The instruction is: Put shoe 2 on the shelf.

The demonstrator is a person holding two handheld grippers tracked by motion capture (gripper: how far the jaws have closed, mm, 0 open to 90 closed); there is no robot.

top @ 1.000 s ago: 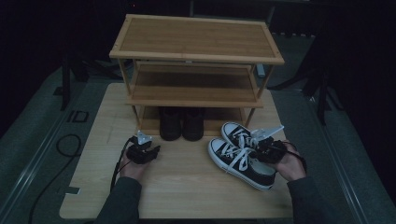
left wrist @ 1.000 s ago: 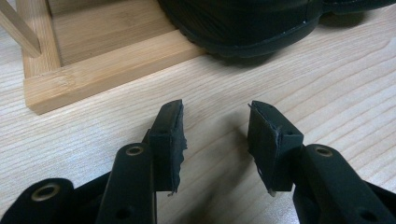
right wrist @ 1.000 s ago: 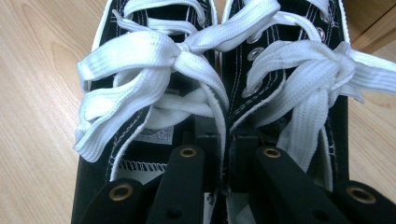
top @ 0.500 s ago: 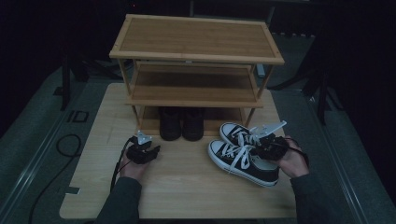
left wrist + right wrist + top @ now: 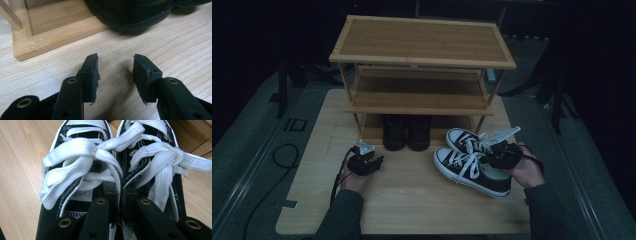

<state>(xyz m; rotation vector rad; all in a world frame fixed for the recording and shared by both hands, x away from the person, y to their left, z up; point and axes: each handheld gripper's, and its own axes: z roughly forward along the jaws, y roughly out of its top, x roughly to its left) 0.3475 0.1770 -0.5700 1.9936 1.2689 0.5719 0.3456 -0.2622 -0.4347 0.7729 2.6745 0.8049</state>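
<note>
A pair of black canvas sneakers (image 5: 468,171) with white laces and soles sits on the wooden table at the right, toes toward the shoe rack. My right gripper (image 5: 488,157) is shut on them. In the right gripper view its jaws (image 5: 120,192) pinch the two inner collars of the sneakers (image 5: 82,165) together behind the laces. My left gripper (image 5: 379,161) rests low over the table at the left, open and holding nothing. In the left gripper view it (image 5: 115,67) points at the toe of a black shoe (image 5: 135,12), a short way off.
A three-level wooden shoe rack (image 5: 422,45) stands at the back of the table (image 5: 412,205). A pair of black shoes (image 5: 407,132) sits on its bottom level, whose front rail (image 5: 57,35) lies just ahead of my left gripper. Dark floor surrounds the table.
My right gripper and the sneakers have edged slightly toward the rack. The left hand has stayed still.
</note>
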